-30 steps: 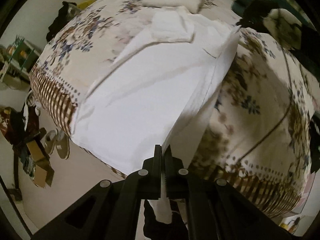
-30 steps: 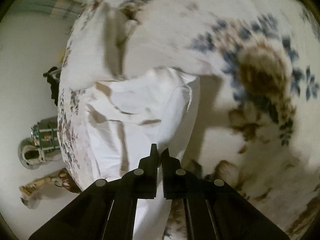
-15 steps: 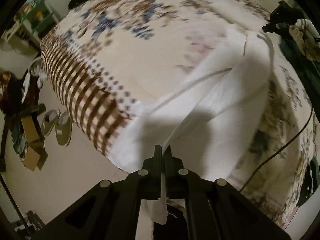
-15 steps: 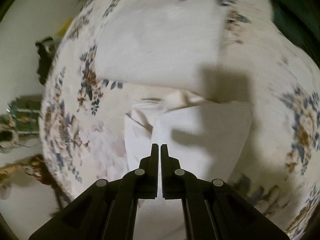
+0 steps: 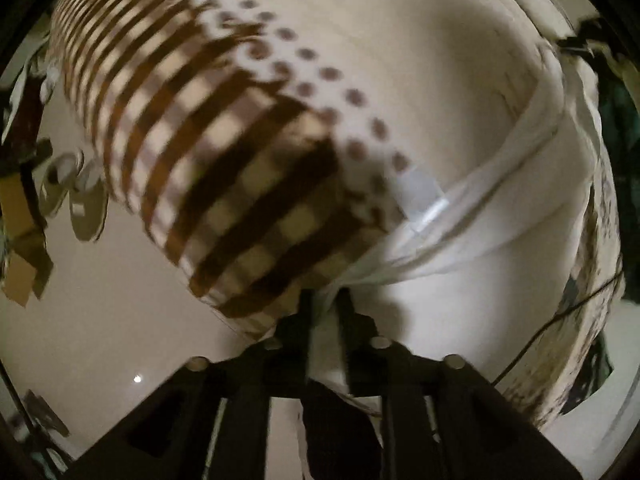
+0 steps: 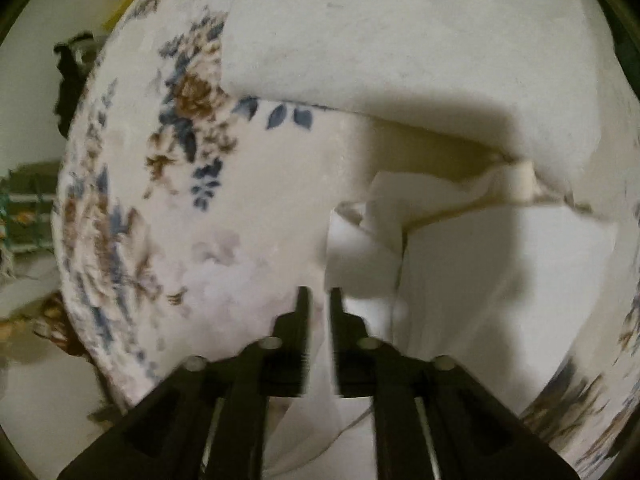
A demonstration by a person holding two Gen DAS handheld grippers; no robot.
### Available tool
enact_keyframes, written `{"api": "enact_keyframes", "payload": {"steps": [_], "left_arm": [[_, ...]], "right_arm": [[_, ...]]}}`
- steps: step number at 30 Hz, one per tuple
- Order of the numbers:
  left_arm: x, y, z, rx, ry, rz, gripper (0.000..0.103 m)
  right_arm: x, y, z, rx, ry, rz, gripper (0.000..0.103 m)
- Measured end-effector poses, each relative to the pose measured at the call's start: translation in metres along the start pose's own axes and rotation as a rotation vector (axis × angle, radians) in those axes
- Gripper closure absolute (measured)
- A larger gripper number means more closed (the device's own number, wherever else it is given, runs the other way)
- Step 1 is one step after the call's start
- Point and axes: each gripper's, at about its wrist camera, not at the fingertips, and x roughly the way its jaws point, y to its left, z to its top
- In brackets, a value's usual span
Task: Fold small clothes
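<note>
The white garment (image 5: 472, 240) lies on a bed with a floral cover (image 6: 168, 208), doubled over on itself near the bed's edge, its folded border running as a thick seamed band across the left wrist view. In the right wrist view the same white cloth (image 6: 500, 280) spreads flat to the right of the fingers, with a rumpled flap and a ribbed hem bunched at its upper edge, below a pale pillow (image 6: 400, 40). The left gripper (image 5: 325, 300) points steeply down at the bed's corner; its jaws have just been opening, a narrow gap shows between them, and a strand of the white cloth runs into that gap, though blur hides whether the pads still press on it. The right gripper (image 6: 318, 300) has likewise just been opening; its jaws stand apart with white fabric passing loosely between them. Beyond the cover's brown checked and dotted border (image 5: 224, 168), slippers (image 5: 76, 200) and a cardboard box (image 5: 24, 248) sit on the pale floor (image 5: 120, 300).
</note>
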Motion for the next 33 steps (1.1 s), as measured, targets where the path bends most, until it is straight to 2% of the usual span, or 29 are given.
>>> {"api": "enact_keyframes", "payload": {"steps": [2, 3, 5, 7, 8, 11, 16, 17, 20, 21, 22, 23, 24, 26, 29, 32, 33], "left_arm": [[-0.01, 0.008, 0.0, -0.012, -0.013, -0.02, 0.084], [-0.014, 0.009, 0.0, -0.012, -0.021, -0.02, 0.084], [-0.025, 0.006, 0.003, 0.013, -0.045, -0.043, 0.083], [-0.03, -0.008, 0.004, 0.062, -0.063, -0.029, 0.074], [-0.029, -0.014, 0.004, 0.085, -0.064, -0.023, 0.072], [-0.019, -0.034, 0.004, 0.142, -0.06, -0.009, 0.072], [-0.001, -0.054, 0.005, 0.197, -0.064, 0.091, 0.072], [0.002, -0.055, 0.004, 0.189, -0.069, 0.104, 0.072], [0.005, -0.06, -0.001, 0.179, -0.102, 0.137, 0.073], [0.006, -0.065, -0.005, 0.182, -0.118, 0.149, 0.079], [0.005, -0.068, -0.008, 0.188, -0.136, 0.157, 0.102], [0.005, -0.072, -0.011, 0.189, -0.146, 0.17, 0.102], [0.002, -0.073, -0.014, 0.184, -0.16, 0.183, 0.102], [-0.009, -0.071, -0.019, 0.167, -0.191, 0.182, 0.103], [-0.032, -0.063, -0.027, 0.133, -0.238, 0.19, 0.103], [-0.047, -0.048, -0.027, 0.086, -0.255, 0.185, 0.103], [-0.05, -0.042, -0.027, 0.071, -0.259, 0.189, 0.103]], "right_arm": [[-0.015, -0.006, -0.011, 0.026, -0.026, 0.041, 0.058], [-0.028, -0.011, -0.019, 0.03, -0.047, 0.055, 0.054], [-0.049, -0.023, -0.031, 0.017, -0.083, 0.049, 0.053], [-0.06, -0.033, -0.034, 0.012, -0.095, 0.032, 0.053], [-0.062, -0.039, -0.034, 0.011, -0.09, 0.019, 0.053], [-0.056, -0.049, -0.027, -0.014, -0.053, -0.016, 0.053], [-0.03, -0.025, -0.01, -0.122, -0.054, -0.074, 0.053], [-0.023, -0.02, -0.007, -0.138, -0.039, -0.091, 0.053], [-0.002, -0.018, -0.001, -0.13, -0.013, -0.275, 0.053], [0.002, -0.025, 0.0, -0.1, -0.013, -0.297, 0.053], [0.006, -0.029, 0.0, -0.085, -0.004, -0.31, 0.053], [0.008, -0.032, 0.0, -0.074, 0.005, -0.321, 0.065], [0.007, -0.038, -0.002, -0.046, -0.002, -0.298, 0.099], [0.0, -0.045, -0.005, -0.007, -0.025, -0.271, 0.101], [-0.028, -0.043, -0.011, 0.002, -0.116, -0.241, 0.102], [-0.058, -0.037, -0.012, 0.006, -0.185, -0.198, 0.102], [-0.061, -0.034, -0.009, -0.004, -0.184, -0.188, 0.102]]}}
